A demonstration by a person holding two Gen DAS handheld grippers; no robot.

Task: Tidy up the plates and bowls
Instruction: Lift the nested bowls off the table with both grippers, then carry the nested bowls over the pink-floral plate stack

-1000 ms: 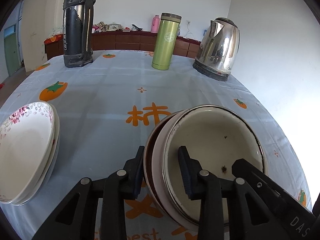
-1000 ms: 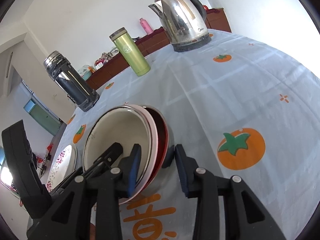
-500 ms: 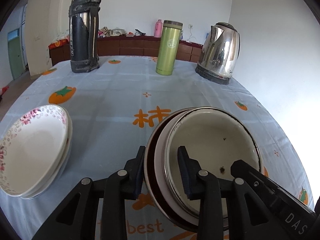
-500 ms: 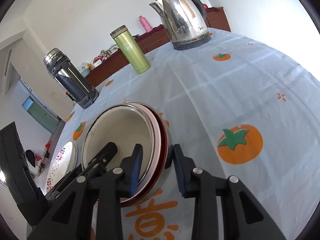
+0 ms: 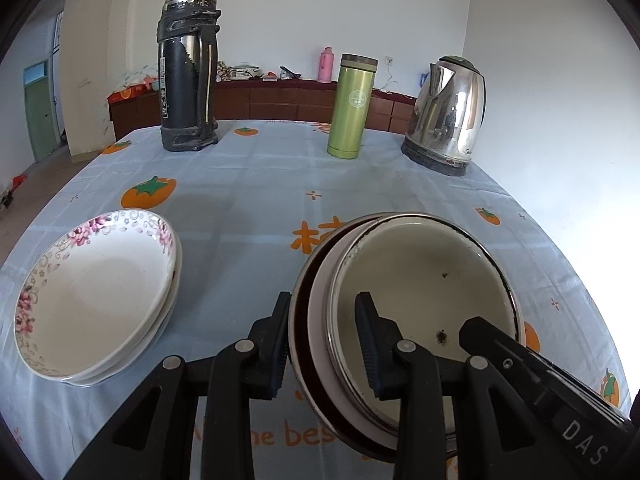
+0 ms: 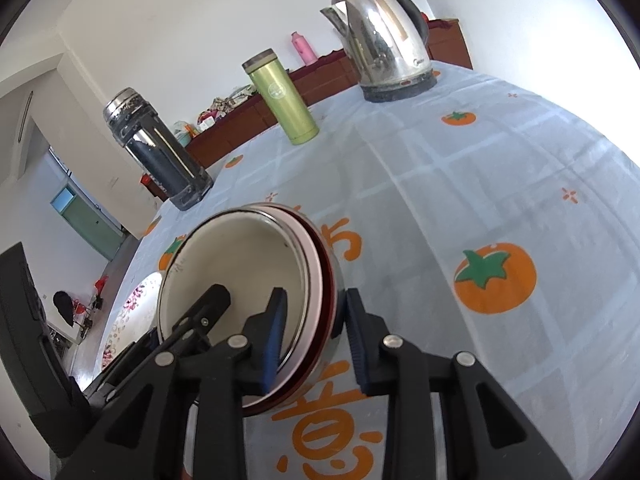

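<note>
Left wrist view. At lower left of the frame a stack of white floral plates (image 5: 96, 296) was seen resting on the blue persimmon-print tablecloth (image 5: 248, 200). At upper left a black and steel thermos (image 5: 188, 72) was noted standing upright; a green tumbler (image 5: 352, 106) was recorded at upper centre and a steel kettle (image 5: 448, 116) at upper right, all three well apart along the far side of the table. At lower centre the left gripper (image 5: 324, 344) was found clamped on the near-left rim of a stack of nested bowls (image 5: 420, 292): one pad lay on the outer dark red wall, the other inside the cream enamel bowl. The stack was seen tilted, its opening turned toward the right of the frame. The black fingers (image 5: 520, 368) of the other gripper were observed reaching into the bowl from lower right.

Right wrist view. At far left the floral plates (image 6: 132, 304) were partly hidden behind the bowls. The nested bowls (image 6: 240, 272) were located left of centre, just beside the plates. The right gripper (image 6: 314, 344) at lower centre was recorded astride their right rim, with one pad inside the cream bowl and one against the outer wall, the rim being gripped. The thermos (image 6: 156, 148), tumbler (image 6: 284, 100) and kettle (image 6: 384, 40) were noted across the top.
</note>
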